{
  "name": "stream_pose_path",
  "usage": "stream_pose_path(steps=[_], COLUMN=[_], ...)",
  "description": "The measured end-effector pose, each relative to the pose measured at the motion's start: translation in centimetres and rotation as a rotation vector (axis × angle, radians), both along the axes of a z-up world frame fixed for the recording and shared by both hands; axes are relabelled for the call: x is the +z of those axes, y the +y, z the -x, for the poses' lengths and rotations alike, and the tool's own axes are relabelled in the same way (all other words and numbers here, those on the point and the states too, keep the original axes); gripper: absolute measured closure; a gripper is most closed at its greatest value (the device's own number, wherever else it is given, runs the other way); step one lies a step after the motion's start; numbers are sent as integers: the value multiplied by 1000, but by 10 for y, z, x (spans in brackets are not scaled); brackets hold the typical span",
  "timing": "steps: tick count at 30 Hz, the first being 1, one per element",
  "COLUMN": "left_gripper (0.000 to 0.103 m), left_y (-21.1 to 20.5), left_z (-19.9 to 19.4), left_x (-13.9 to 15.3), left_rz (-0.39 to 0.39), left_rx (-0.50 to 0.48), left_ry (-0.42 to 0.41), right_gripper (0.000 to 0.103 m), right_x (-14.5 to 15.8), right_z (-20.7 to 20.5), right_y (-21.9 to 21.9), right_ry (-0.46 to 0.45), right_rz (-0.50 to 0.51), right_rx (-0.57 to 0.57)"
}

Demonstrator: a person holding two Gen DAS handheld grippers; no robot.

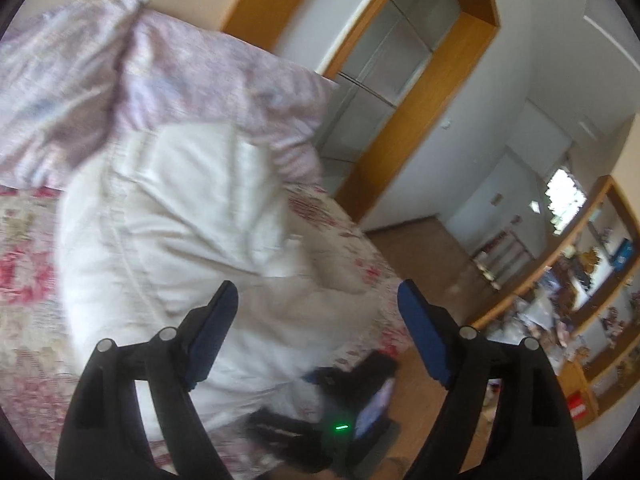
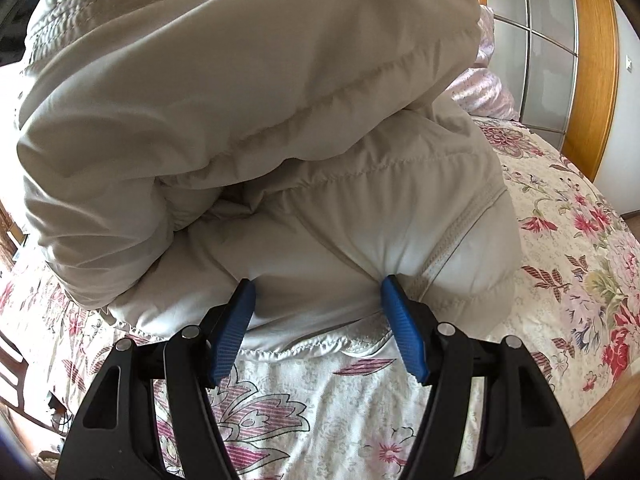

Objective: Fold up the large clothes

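A bulky white padded jacket [image 2: 260, 120] lies bunched and partly folded over itself on a floral bedspread [image 2: 568, 240]. My right gripper [image 2: 318, 292] is open, its blue pads [image 2: 400, 328] pressing into the jacket's lower edge on either side of a puffy fold. In the left wrist view the jacket [image 1: 172, 232] lies below and ahead. My left gripper [image 1: 316, 296] is open and empty, held above the jacket's near side. The other gripper [image 1: 352, 380] shows dark and blurred at the bed's edge.
A crumpled lilac quilt [image 1: 120, 80] lies beyond the jacket. A wood-framed wardrobe with frosted panels [image 1: 384, 80] stands behind the bed. Wooden floor [image 1: 432, 256] and cluttered wooden shelves [image 1: 580, 300] lie to the right. The bed's edge [image 2: 600, 408] curves at the lower right.
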State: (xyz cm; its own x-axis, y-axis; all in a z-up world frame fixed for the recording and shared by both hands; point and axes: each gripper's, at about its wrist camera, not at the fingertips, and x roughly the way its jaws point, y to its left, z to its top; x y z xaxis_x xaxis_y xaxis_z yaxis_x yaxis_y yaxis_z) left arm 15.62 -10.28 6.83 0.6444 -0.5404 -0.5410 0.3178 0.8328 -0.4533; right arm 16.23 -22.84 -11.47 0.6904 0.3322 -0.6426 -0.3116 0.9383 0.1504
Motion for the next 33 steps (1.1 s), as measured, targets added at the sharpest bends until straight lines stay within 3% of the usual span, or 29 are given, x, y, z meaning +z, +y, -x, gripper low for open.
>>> stream_pose_path(steps=[10,16,33], left_gripper=[22,28,31], left_y=[52,39,-2], left_z=[2,-14,-14], left_x=[-23,-51,-65], left_rz=[-253,-272,-341], left_rx=[250,201,149], left_ry=[-31,38,9], right_gripper=[35,35,36], right_x=[0,-1,3], right_z=[0,0,12], right_y=[-1,-1,-18], right_ry=[-4,-5,-33], right_rz=[0,-1,-8], right_rx=[-2,-2,-54])
